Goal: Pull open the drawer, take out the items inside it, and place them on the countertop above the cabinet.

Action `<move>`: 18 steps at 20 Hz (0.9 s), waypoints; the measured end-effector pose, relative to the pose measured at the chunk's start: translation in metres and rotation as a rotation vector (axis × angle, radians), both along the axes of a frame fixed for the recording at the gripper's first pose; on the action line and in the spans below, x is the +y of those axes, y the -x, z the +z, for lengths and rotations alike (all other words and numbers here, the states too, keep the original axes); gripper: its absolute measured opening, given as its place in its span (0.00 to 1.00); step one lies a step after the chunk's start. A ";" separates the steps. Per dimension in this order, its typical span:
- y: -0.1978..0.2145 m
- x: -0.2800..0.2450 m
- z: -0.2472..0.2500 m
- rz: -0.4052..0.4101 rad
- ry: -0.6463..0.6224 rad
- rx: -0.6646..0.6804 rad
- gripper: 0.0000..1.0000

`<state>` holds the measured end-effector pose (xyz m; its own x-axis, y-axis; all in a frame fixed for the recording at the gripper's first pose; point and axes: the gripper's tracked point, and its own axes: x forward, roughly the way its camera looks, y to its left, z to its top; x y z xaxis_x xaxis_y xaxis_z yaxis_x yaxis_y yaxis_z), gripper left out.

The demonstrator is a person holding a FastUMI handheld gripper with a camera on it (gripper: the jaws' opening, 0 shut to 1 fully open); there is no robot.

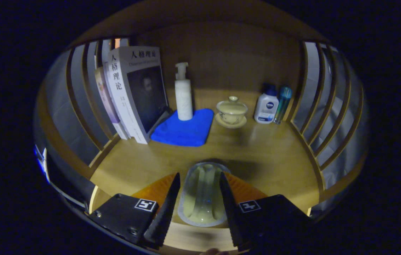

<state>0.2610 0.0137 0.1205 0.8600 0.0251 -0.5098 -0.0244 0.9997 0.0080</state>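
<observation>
My gripper (199, 175) is shut on a clear plastic packet (202, 194) with pale yellowish contents. Both fingers press on its long sides. The packet hangs low over the front part of the wooden countertop (274, 159) and casts a dark shadow just beyond its far end. Its near end reaches back between the fingers toward the countertop's front edge. The drawer is out of sight below the fingers.
Beyond the fingers, a folded blue cloth (186, 131) carries a white pump bottle (183, 95). Upright books (135, 95) lean at the left. A lidded tea cup on a saucer (231, 111), a white bottle (267, 106) and a teal bottle (283, 102) stand further right. Slatted wooden sides (319, 106) close both ends.
</observation>
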 end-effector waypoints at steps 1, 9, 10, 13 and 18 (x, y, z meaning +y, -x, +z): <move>0.004 0.002 0.007 0.000 -0.010 -0.045 0.71; 0.133 -0.005 0.034 -0.007 0.032 -0.453 1.00; 0.155 -0.004 0.039 -0.012 0.029 -0.493 1.00; 0.203 0.000 0.023 -0.025 0.006 -0.564 1.00; 0.256 -0.002 -0.025 -0.066 0.025 -0.597 1.00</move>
<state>0.0051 0.0116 0.0950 0.9971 -0.0436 0.0617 0.0444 0.9989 -0.0117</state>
